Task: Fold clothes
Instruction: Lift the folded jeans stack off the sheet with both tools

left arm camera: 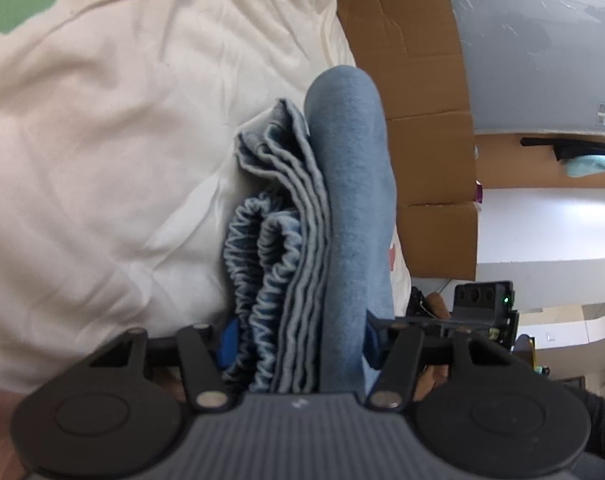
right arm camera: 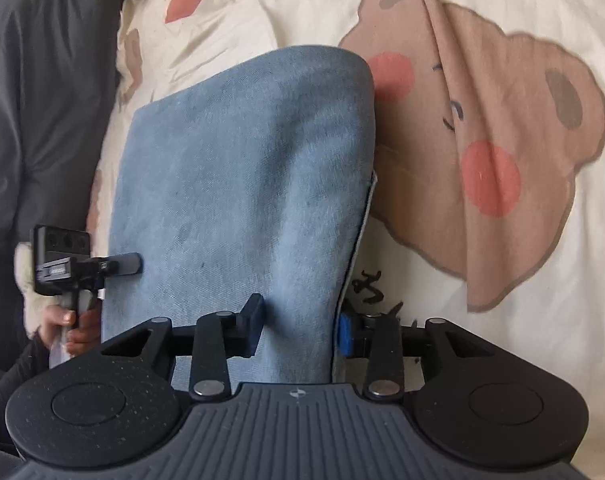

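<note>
Denim fills both wrist views: a soft, faded blue pair of trousers or shorts with an elastic gathered waistband (left arm camera: pixel 302 248), already folded into a thick bundle of several layers. The left gripper (left arm camera: pixel 298 344) has its fingers closed on this bundle from both sides, with the ruffled waistband and stacked hem edges lying just left of centre between them and a smooth rounded fold rising beyond the fingertips. The right gripper (right arm camera: pixel 298 320) also clamps the same blue garment (right arm camera: pixel 242 168); its left finger (right arm camera: pixel 251 322) presses into the broad flat face of the cloth, and its blue-padded right finger (right arm camera: pixel 346 336) sits at the cloth's seamed edge. In that view, the left gripper appears to the far left of the fingers, held in a person's hand (right arm camera: pixel 68 326).

The bundle is held up on edge over a bed covered by a cream quilt printed with a brown bear face and pink cheeks (right arm camera: pixel 482 128), which spreads beyond and to the right of the right fingers. Brown cardboard (left arm camera: pixel 418 128) stands to the right of the left fingers.

Judging by the stacked layers, the folding looks well advanced. Whether another fold is coming or the bundle is about to be laid down cannot be settled. Either way, both grips need to stay even so the layers do not slide apart.
</note>
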Demonstrator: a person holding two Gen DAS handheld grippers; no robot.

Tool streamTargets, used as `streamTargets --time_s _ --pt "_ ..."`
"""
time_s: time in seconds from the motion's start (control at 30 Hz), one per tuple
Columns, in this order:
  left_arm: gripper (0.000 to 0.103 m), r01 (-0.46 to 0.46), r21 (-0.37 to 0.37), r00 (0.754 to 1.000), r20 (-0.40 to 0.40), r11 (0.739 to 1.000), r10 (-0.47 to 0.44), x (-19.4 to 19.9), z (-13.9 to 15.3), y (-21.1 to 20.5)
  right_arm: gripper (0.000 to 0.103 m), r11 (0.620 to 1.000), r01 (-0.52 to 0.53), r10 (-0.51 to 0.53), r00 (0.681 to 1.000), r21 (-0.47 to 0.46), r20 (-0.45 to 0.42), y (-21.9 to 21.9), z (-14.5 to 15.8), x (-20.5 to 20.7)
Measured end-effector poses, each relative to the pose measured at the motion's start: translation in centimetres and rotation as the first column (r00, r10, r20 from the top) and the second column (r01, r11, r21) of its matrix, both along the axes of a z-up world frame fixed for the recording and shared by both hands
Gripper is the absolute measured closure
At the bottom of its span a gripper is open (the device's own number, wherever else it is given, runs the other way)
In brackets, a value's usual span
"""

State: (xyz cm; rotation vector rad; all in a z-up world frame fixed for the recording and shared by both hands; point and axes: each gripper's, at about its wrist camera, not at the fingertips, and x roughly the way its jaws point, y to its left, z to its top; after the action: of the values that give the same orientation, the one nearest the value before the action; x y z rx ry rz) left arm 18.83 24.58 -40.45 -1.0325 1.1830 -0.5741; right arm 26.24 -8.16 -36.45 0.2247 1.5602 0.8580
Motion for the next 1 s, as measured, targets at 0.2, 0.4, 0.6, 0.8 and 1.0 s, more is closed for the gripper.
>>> streamTargets --time_s 0.2,0.4,0.6,0.8,1.0 --pt "0.038 0.023 0.009 1.000 -0.006 1.000 -0.023 0.2 -0.3 -0.4 0.061 0.996 0.041 -0.038 0.999 0.085 -0.036 -1.5 -1.5 -0.5" --pt "0.043 0.021 0.028 1.000 -0.005 0.999 -0.021 -0.1 -0.3 -0.5 0.052 0.987 0.044 -0.038 0.998 0.154 -0.045 -1.5 -2.5 -1.1" --pt "0.048 0.025 0.051 1.000 -0.019 0.998 -0.024 0.3 -0.1 -0.6 0.072 0.973 0.005 -0.002 1.000 0.233 -0.016 -1.4 -0.9 -1.1" --pt "0.049 0.026 0.060 0.999 -0.024 0.998 -0.024 0.5 -0.3 -0.8 0.056 0.962 0.053 -0.038 0.997 0.269 -0.062 -1.9 -1.9 -1.1" --pt "0.050 0.030 0.094 0.999 -0.032 0.995 -0.027 0.7 0.5 -1.5 0.065 0.951 0.093 -0.066 0.993 0.293 -0.100 -1.7 -3.9 -1.0"
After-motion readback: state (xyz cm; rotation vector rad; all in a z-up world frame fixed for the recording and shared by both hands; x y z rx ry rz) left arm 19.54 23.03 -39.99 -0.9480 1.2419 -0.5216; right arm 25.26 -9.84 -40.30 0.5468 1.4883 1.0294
